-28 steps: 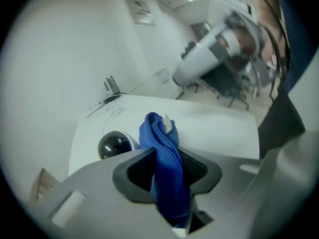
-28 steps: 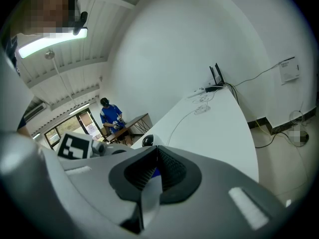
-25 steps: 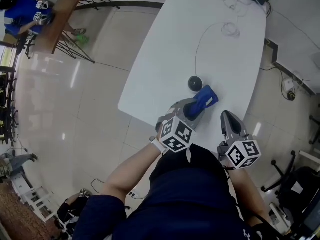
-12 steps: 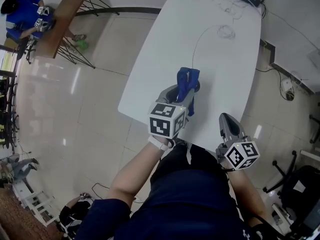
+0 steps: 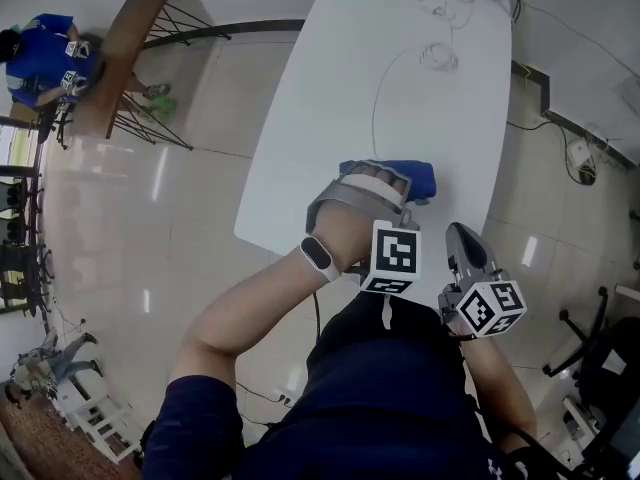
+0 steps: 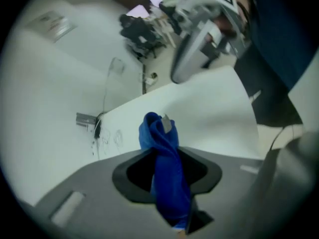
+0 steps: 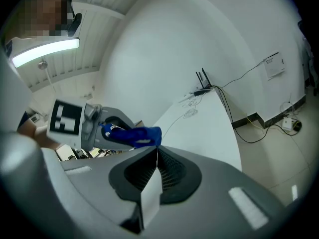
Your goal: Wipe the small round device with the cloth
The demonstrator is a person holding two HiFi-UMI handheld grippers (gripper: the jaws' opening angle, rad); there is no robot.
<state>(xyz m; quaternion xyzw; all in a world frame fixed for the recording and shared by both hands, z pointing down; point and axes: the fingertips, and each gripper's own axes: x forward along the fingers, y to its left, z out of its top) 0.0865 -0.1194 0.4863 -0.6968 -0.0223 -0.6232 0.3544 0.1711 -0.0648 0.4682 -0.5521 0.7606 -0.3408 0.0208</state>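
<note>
Cloth [image 5: 412, 178] is pinched in the left gripper [image 5: 385, 180]: its jaws stand part-way closed on a twisted blue fold that runs lengthwise between them and sticks out past the tips. It lies low over the tabletop [image 5: 400, 28], close to the near edge, with its long axis roughly along that edge. The small round device shows in none of the views. A thin cable [image 5: 375, 108] runs from the far end of the tabletop straight down toward the cloth and disappears beneath it, so the device most likely sits right under the bunched cloth, below the left fingertips and hidden by them; contact cannot be confirmed. The right gripper [image 7: 157, 153] has its jaws pressed together on nothing and hangs off the near edge, to the right of the left one and apart from the cloth. The left hand is clearly nearer, so the wipe looks like its job, probably a rub along the near edge.
</note>
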